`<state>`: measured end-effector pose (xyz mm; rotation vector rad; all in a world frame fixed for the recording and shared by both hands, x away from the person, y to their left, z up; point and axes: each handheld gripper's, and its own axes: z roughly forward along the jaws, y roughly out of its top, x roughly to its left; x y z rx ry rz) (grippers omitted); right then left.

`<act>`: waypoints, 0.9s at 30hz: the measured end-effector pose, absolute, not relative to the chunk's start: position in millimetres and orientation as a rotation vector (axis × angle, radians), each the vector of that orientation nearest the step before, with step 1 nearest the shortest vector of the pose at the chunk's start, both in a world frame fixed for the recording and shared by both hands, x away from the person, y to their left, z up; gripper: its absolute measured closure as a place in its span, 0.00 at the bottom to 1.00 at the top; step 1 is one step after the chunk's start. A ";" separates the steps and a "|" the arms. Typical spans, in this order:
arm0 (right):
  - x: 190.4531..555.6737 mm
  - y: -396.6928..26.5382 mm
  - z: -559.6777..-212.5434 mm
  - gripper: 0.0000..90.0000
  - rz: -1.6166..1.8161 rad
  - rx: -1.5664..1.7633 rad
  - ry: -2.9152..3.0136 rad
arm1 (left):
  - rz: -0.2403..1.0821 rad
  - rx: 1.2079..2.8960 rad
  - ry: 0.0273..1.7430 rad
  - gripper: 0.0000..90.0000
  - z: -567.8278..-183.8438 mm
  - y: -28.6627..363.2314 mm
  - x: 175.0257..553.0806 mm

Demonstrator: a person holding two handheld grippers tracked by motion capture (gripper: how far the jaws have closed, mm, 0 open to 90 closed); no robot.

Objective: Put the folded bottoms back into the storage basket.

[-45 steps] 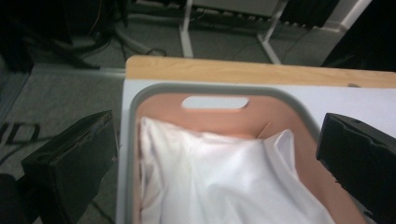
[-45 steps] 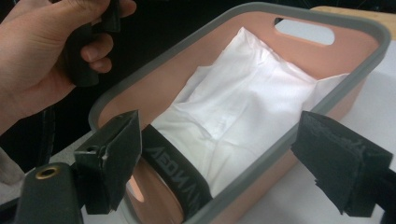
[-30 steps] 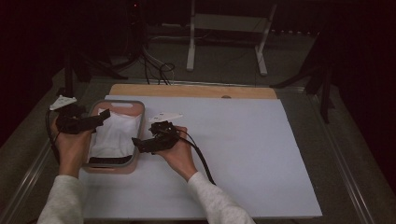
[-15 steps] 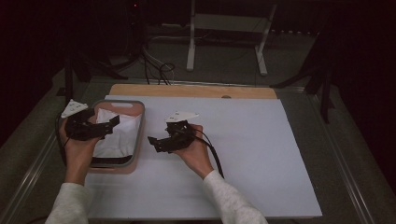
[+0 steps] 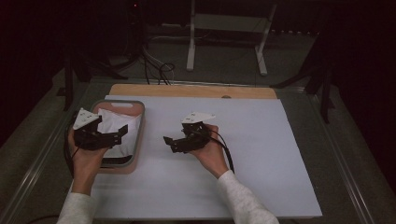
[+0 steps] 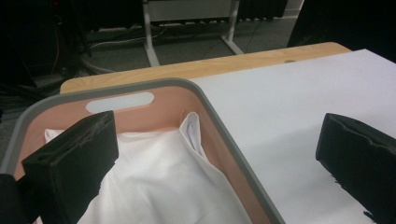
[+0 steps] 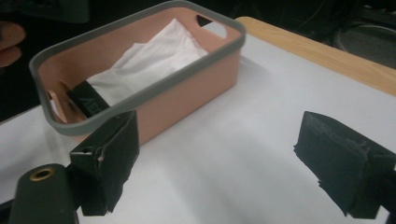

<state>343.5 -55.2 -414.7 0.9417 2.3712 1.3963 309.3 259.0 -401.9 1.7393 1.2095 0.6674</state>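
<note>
A pink bin with a grey rim (image 5: 141, 122) stands at the left of the white table sheet. A crumpled white cloth (image 5: 115, 123) lies in it, with a flat black item (image 5: 115, 161) at its near end. My left gripper (image 5: 116, 135) hovers over the bin's left half, open and with nothing in it. In the left gripper view its jaws (image 6: 215, 168) stand wide apart above the cloth (image 6: 159, 186) and the bin's rim (image 6: 140, 85). My right gripper (image 5: 171, 143) is open over bare sheet, to the right of the bin. In the right gripper view its jaws (image 7: 224, 161) frame the bin (image 7: 187, 79), the cloth (image 7: 154, 51) and the black item (image 7: 88, 103).
The white sheet (image 5: 261, 154) covers most of the table, and a strip of wooden board (image 5: 187, 90) shows along its far edge. Beyond the table stand a white metal stand (image 5: 191, 42) and loose cables (image 5: 161, 70) on the floor. Metal rails run along both sides of the table.
The right gripper has moved right, away from the bin's right rim. The left gripper has drawn back a little toward the person over the bin. Both stay open.
</note>
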 end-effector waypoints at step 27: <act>327.0 -154.6 -424.6 0.15 1.437 1.038 2.224 | 0.688 1.710 1.126 0.00 -423.0 255.4 266.4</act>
